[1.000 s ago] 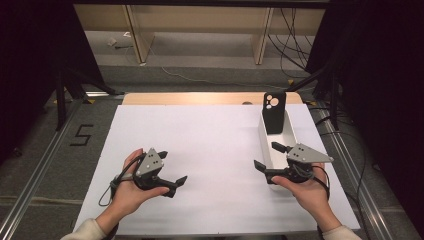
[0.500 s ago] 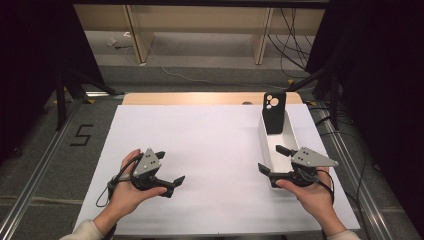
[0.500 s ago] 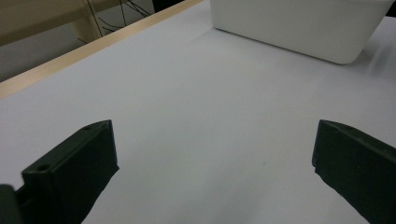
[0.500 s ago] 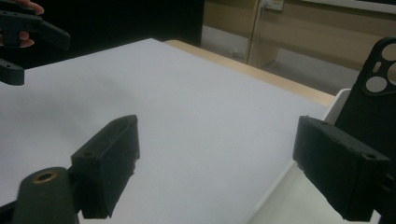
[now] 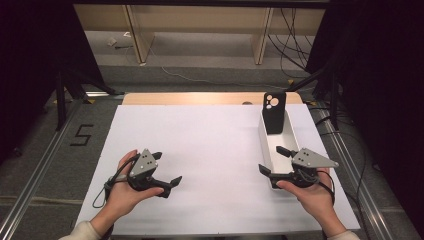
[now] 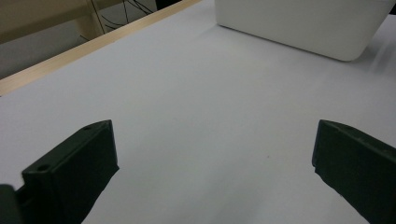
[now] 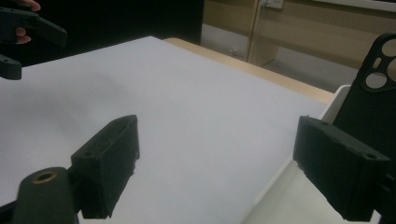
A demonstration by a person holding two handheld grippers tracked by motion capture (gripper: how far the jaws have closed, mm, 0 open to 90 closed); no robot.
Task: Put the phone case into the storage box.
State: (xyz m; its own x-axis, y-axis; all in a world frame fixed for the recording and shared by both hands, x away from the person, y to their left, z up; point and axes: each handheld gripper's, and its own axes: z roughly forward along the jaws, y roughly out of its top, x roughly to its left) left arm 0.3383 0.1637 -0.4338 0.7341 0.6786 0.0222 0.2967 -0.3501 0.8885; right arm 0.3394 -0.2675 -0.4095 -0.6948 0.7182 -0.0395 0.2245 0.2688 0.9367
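A long white tray point(image 5: 266, 145) lies at the right of the white table. A black phone case point(image 5: 274, 111) stands upright in its far end, camera cut-outs at the top. My right gripper point(image 5: 270, 160) hovers at the tray's near end, open, one jaw over the tray and the other over the table to its left. In the right gripper view the tray rim point(image 7: 336, 100) runs between the open jaws of my right gripper point(image 7: 217, 140), untouched, with the phone case point(image 7: 373, 93) beyond. My left gripper point(image 5: 167, 167) rests open at the near left, with nothing between its jaws point(image 6: 212, 140).
A white sheet point(image 5: 210, 145) covers the table, with a wooden strip point(image 5: 200, 98) along its far edge. The left gripper view shows the tray's white wall point(image 6: 299, 23) far off. My left gripper point(image 7: 23, 32) shows at the top left of the right gripper view. Metal rails flank the table.
My right gripper has drifted slightly toward the near edge beside the tray. The left gripper has stayed where it was, and both sets of jaws stand as wide as before.
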